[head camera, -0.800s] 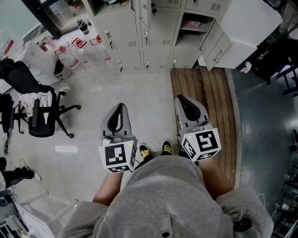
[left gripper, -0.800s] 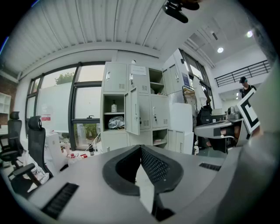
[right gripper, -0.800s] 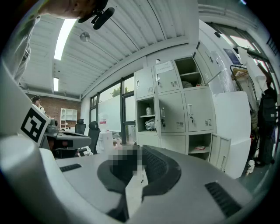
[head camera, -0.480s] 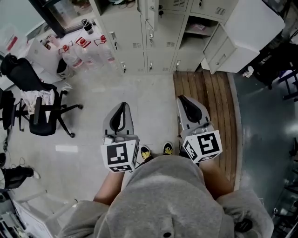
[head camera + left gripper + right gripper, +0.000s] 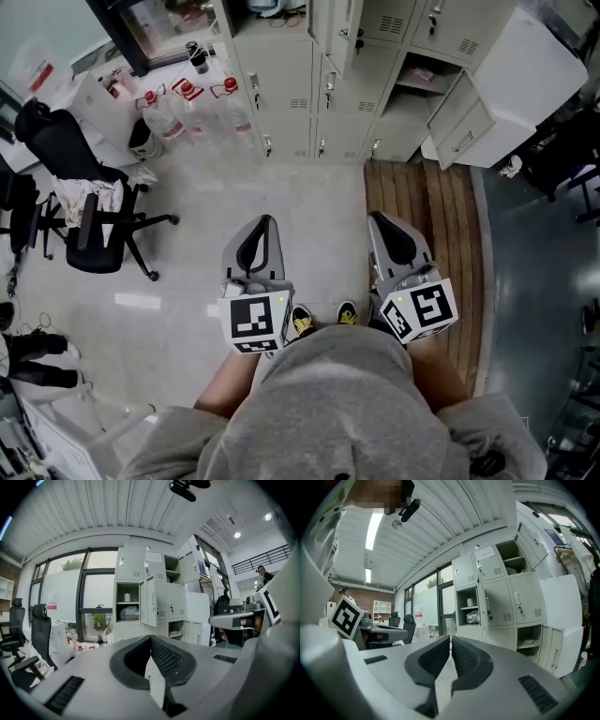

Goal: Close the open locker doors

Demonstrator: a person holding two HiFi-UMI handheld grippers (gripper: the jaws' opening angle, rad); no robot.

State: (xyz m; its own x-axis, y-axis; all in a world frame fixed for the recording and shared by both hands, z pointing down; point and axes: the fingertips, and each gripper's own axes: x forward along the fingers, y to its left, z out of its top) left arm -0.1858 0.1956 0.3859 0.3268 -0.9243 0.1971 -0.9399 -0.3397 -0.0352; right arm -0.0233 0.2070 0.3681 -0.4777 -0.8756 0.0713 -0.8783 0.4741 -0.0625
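A bank of beige lockers (image 5: pixel 309 84) stands ahead, past the bare floor. One middle door (image 5: pixel 339 26) hangs open, and in the left gripper view this door (image 5: pixel 149 601) stands beside a compartment (image 5: pixel 127 605) holding a bottle and a bag. A bottom right compartment (image 5: pixel 420 77) is open too, its door (image 5: pixel 464 127) swung out; an upper right compartment (image 5: pixel 513 557) also stands open. My left gripper (image 5: pixel 265 223) and right gripper (image 5: pixel 382 217) are held side by side in front of my body, both shut and empty, well short of the lockers.
A black office chair (image 5: pixel 89 234) stands at the left. Several water bottles (image 5: pixel 187 108) sit on the floor by the lockers' left end. A wooden floor panel (image 5: pixel 422 216) runs under the right gripper. A large white cabinet (image 5: pixel 525 70) stands at the right.
The lockers now sit lower and further right in the head view, with more of them showing. Both grippers keep their side-by-side pose and stay shut.
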